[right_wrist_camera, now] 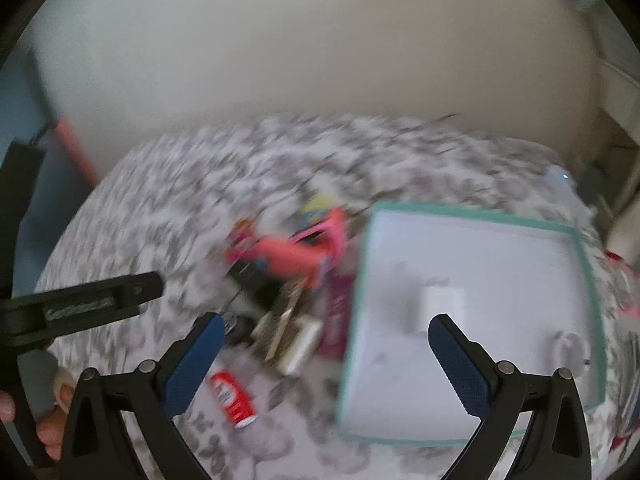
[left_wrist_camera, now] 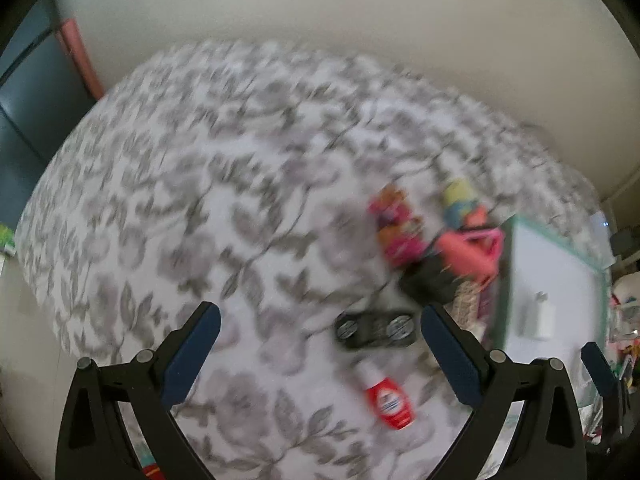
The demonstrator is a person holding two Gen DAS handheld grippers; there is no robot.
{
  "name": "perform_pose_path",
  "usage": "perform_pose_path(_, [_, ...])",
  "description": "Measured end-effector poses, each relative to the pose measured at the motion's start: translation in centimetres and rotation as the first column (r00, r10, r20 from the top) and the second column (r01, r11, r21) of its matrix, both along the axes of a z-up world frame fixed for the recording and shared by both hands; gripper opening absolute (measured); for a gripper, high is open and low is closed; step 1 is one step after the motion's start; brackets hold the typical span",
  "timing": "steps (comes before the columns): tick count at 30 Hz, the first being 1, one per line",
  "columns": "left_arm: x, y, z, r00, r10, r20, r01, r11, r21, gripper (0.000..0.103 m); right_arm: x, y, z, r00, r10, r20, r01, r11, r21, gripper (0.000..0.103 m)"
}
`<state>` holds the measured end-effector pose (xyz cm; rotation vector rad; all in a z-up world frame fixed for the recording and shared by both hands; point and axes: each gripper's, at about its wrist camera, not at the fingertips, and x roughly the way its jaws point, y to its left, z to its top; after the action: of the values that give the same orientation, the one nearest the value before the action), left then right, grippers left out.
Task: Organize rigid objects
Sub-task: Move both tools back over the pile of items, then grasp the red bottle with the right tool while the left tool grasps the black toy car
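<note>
Both views are motion-blurred. A pile of small objects lies on a floral bedspread (left_wrist_camera: 180, 200): a red bottle with a white cap (left_wrist_camera: 386, 398), a black block with two round silver ends (left_wrist_camera: 374, 330), a pink item (left_wrist_camera: 468, 256) and colourful packets (left_wrist_camera: 396, 226). A white tray with a teal rim (right_wrist_camera: 576, 248) holds a small white block (right_wrist_camera: 442, 304). My left gripper (left_wrist_camera: 320, 356) is open and empty above the bedspread, left of the pile. My right gripper (right_wrist_camera: 326, 360) is open and empty over the tray's left edge. The red bottle (right_wrist_camera: 232, 398) lies by its left finger.
A pale wall stands behind the bed. A pink roll (left_wrist_camera: 78, 56) leans at the far left beside a dark blue cabinet (left_wrist_camera: 24, 112). Clutter lies at the bed's right side (left_wrist_camera: 624, 320). The left gripper's body (right_wrist_camera: 80, 306) and the holding hand show at the right wrist view's left.
</note>
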<state>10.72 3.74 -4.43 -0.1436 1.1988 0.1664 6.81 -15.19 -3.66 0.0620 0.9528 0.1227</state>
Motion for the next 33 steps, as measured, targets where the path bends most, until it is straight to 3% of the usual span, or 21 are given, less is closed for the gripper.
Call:
perform_pose_path(7, [-1.1, 2.1, -3.7, 0.991, 0.044, -0.125, -0.045, 0.999, -0.009, 0.100, -0.2, 4.7, -3.6, 0.981, 0.148, -0.124, -0.156, 0.986, -0.053, 0.092])
perform_pose_path(14, [-1.2, 2.8, -6.0, 0.977, 0.076, -0.201, -0.082, 0.996, -0.024, 0.100, -0.2, 6.3, -6.1, 0.959, 0.186, -0.214, -0.200, 0.978, -0.050, 0.076])
perform_pose_path(20, [-1.1, 2.7, -6.8, 0.973, 0.072, -0.219, -0.083, 0.996, -0.044, 0.100, 0.3, 7.2, -7.1, 0.949, 0.204, -0.241, -0.227, 0.971, -0.072, 0.068])
perform_pose_path(23, [-1.2, 3.2, -6.8, 0.972, 0.090, -0.216, -0.104, 0.993, -0.052, 0.100, 0.2, 7.7, -7.3, 0.936, 0.241, -0.257, -0.259, 0.965, -0.036, 0.053])
perform_pose_path(33, [-0.9, 3.7, -6.9, 0.974, 0.085, -0.208, -0.099, 0.993, -0.058, 0.100, 0.0, 9.6, -8.4, 0.913, 0.291, -0.287, -0.323, 0.944, -0.069, 0.038])
